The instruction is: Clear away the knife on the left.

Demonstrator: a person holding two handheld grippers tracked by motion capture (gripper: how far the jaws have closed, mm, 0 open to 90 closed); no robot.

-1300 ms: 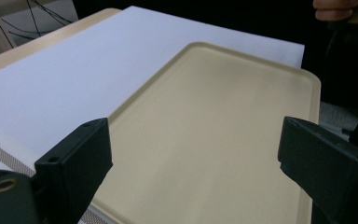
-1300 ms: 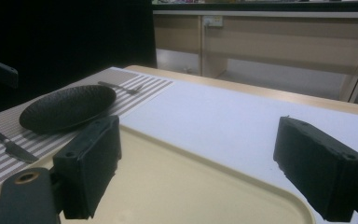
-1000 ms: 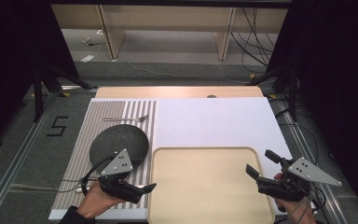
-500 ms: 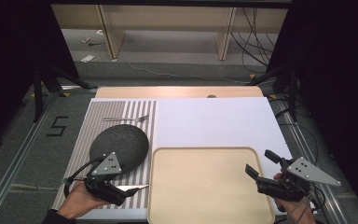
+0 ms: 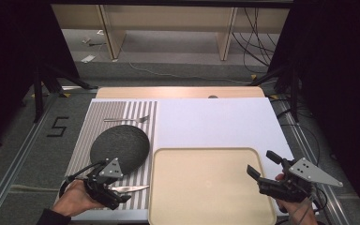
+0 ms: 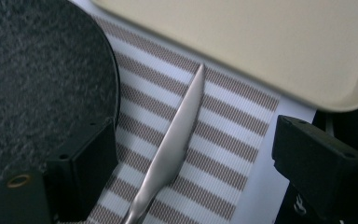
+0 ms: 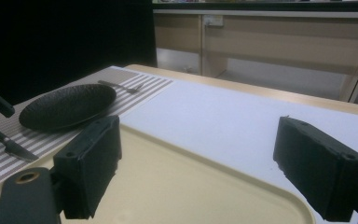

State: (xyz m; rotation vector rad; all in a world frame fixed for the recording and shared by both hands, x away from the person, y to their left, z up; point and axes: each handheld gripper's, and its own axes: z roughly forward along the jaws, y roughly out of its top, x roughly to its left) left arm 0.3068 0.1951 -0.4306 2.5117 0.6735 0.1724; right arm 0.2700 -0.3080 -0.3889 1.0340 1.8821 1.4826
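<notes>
A silver knife [image 5: 130, 189] lies on the striped placemat [image 5: 122, 110], between the dark round plate [image 5: 119, 143] and the table's front edge. My left gripper [image 5: 115, 192] is open at the knife's handle end. In the left gripper view the knife [image 6: 177, 135] lies on the mat between the wide-apart jaws, touching neither. My right gripper [image 5: 261, 163] hovers open over the right end of the beige tray [image 5: 206, 187], with nothing between its jaws. A fork [image 5: 127, 119] lies beyond the plate.
White sheet [image 5: 215, 122] covers the table's right and far part. In the right gripper view the plate [image 7: 67, 107], fork [image 7: 121, 86] and knife [image 7: 9, 142] sit at the left, beyond the tray [image 7: 177, 182]. Beyond the table are floor, cables and wooden furniture.
My left gripper has drawn back to the left along the front of the mat. The knife blade now shows lying flat on the mat ahead of it. The right gripper has stayed put.
</notes>
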